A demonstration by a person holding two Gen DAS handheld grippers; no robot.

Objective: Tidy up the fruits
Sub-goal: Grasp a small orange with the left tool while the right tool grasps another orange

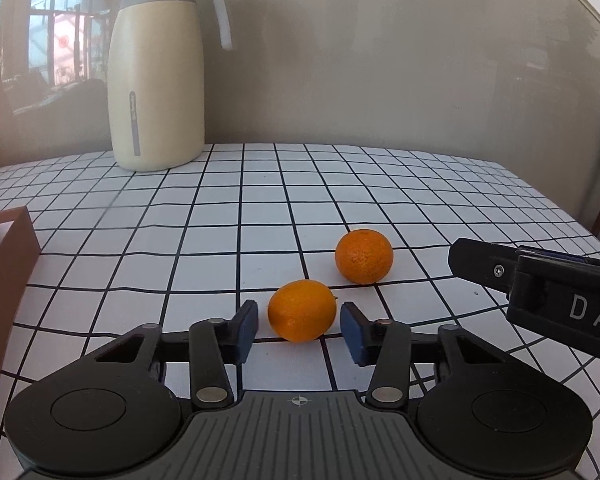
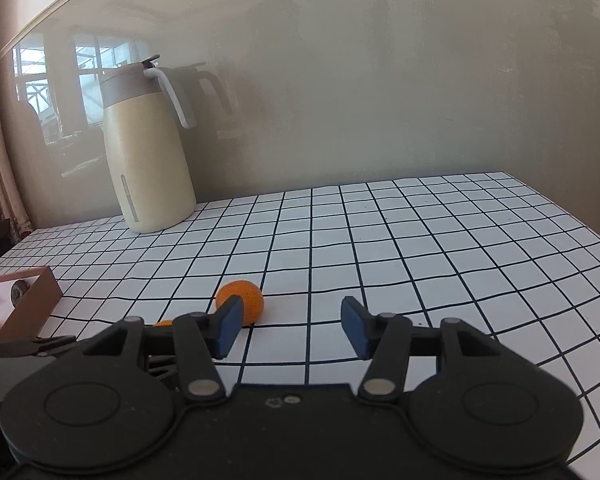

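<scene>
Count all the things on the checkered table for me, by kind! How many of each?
Oranges on the cloth: 2, near one and far one
Jug: 1
Brown box: 1, with orange fruit inside, too hidden to count
Total: 4

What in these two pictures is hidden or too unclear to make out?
- Brown box: left wrist view, cut off by the left edge; contents unseen.
- Dark round item in that box: right wrist view, too small to identify.
- Nearer orange: right wrist view, mostly hidden behind the right gripper.
- Lettering on the right gripper: left wrist view, cut off at the right edge.
</scene>
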